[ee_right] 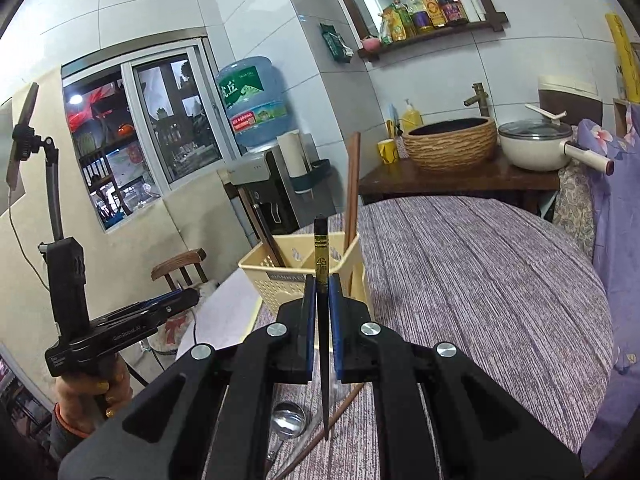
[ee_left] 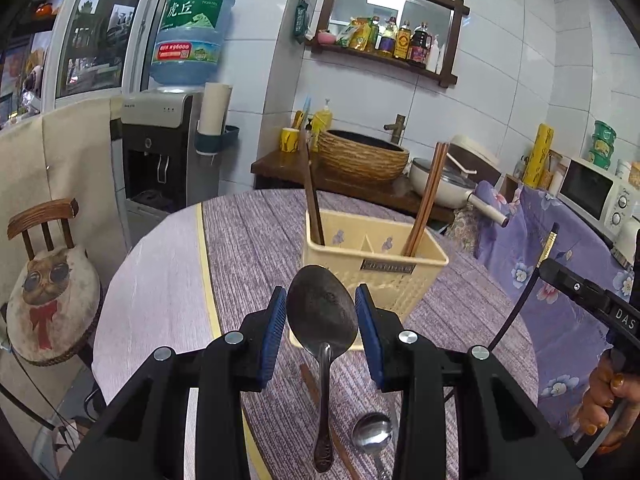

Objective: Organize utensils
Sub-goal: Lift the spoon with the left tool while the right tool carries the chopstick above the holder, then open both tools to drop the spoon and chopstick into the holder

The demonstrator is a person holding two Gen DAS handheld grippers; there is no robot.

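Note:
My left gripper (ee_left: 322, 312) is shut on the bowl of a large dull metal spoon (ee_left: 322, 304), whose handle hangs down toward the table. Just beyond it stands a cream utensil basket (ee_left: 376, 268) with brown chopsticks (ee_left: 424, 204) upright in two compartments. My right gripper (ee_right: 322, 292) is shut on a black chopstick with gold print (ee_right: 321, 252), held upright in front of the basket (ee_right: 280, 284). A small shiny spoon (ee_left: 372, 434) and a brown chopstick (ee_right: 340, 406) lie on the cloth below. Each gripper shows in the other view: the right gripper (ee_left: 546, 268) and the left gripper (ee_right: 188, 298).
The round table (ee_right: 480, 280) has a purple-grey cloth. A chair with a cat cushion (ee_left: 52, 292) stands at the left, with a water dispenser (ee_left: 160, 148) behind it. A side counter holds a woven basin (ee_left: 360, 156) and a white pot (ee_left: 444, 184). A microwave (ee_left: 596, 192) sits at the right.

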